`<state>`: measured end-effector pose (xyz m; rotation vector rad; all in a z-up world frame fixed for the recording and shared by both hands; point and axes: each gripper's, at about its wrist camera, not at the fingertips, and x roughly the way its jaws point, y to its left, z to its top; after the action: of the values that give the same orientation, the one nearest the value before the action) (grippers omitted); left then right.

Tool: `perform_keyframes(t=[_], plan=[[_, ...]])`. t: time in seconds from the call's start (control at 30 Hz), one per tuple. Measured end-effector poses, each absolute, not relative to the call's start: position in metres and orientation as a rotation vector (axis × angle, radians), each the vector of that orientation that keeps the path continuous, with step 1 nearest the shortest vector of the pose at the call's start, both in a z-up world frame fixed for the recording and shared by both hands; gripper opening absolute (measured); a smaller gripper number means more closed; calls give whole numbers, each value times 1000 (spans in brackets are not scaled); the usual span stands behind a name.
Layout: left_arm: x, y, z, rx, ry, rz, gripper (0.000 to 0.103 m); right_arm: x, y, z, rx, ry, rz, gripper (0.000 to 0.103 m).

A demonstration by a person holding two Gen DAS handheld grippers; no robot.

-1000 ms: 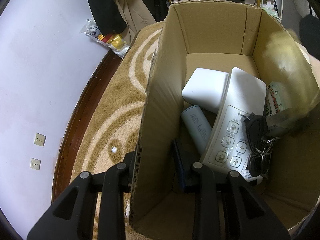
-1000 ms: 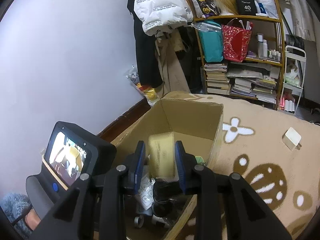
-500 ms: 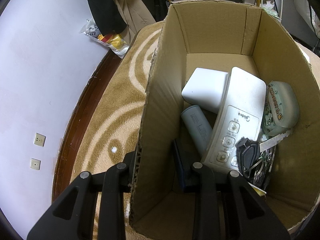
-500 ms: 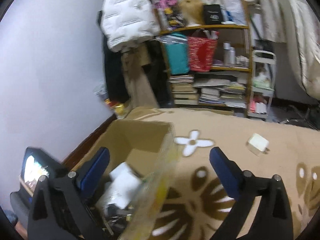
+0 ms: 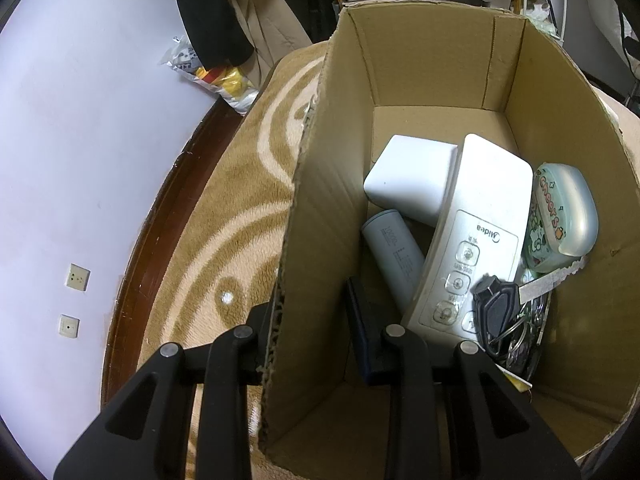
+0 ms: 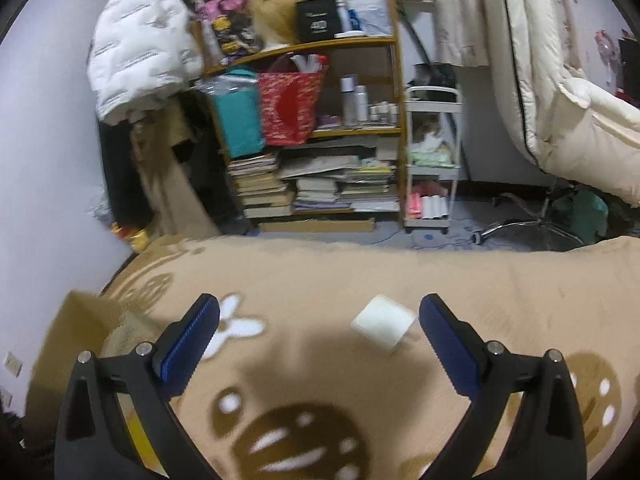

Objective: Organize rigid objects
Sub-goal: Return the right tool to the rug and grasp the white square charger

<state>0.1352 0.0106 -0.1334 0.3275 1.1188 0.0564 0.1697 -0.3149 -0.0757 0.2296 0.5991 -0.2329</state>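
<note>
Cardboard box [image 5: 316, 216] sits on a tan patterned rug [image 5: 224, 216], w/ the left tongs [image 5: 310, 332] clamped on its near-left wall: one finger outside, one blue-padded finger inside. Inside the box, left to right: a pale grey cylinder [image 5: 394, 256] lying tilted by the left wall, a white block [image 5: 408, 186] behind it, a long white Midea remote [image 5: 472, 248] leaning across the middle w/ its top end over the block, a black key fob [image 5: 496, 308] w/ a silver key [image 5: 552, 278] and rings resting on the remote's lower right, and a pale green "Cheers" case [image 5: 564, 216] against the right wall. Past the rug on the left: dark wood floor strip, white wall w/ two sockets [image 5: 74, 298].

Right wrist view: box corner [image 6: 76, 332] at far left, blurred. Right tongs [image 6: 320, 332] spread wide, nothing between the blue pads [image 6: 188, 340], hovering above the rug [image 6: 360, 272]. A small white square object [image 6: 384, 326] lies on the rug, seen between the fingers, nearer the right one; contact: none visible. Beyond, a cluttered wooden shelf [image 6: 312, 120] w/ books and bags, and a white cart [image 6: 432, 160] to its right.
</note>
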Motion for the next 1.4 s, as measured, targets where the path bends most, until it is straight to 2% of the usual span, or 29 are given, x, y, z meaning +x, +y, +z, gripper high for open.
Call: perform_keyframes(t=[0.37, 0.43, 0.6, 0.87, 1.03, 1.2, 1.4], plan=[[135, 8, -136, 334, 1122, 57, 28, 214, -357, -112, 246, 667, -223, 103], [135, 8, -137, 337, 1123, 55, 27, 222, -361, -123, 264, 694, -212, 96], [137, 6, -138, 339, 1128, 56, 27, 240, -371, -149, 229, 774, -209, 88], [138, 4, -140, 341, 1129, 60, 27, 242, -390, -180, 282, 851, -179, 84], [139, 3, -140, 338, 1131, 60, 27, 242, -387, -184, 304, 853, -148, 81], [139, 3, -139, 338, 1131, 61, 27, 243, -378, -188, 268, 887, -152, 67], [139, 2, -139, 338, 1132, 60, 27, 226, -366, -169, 291, 814, -119, 66]])
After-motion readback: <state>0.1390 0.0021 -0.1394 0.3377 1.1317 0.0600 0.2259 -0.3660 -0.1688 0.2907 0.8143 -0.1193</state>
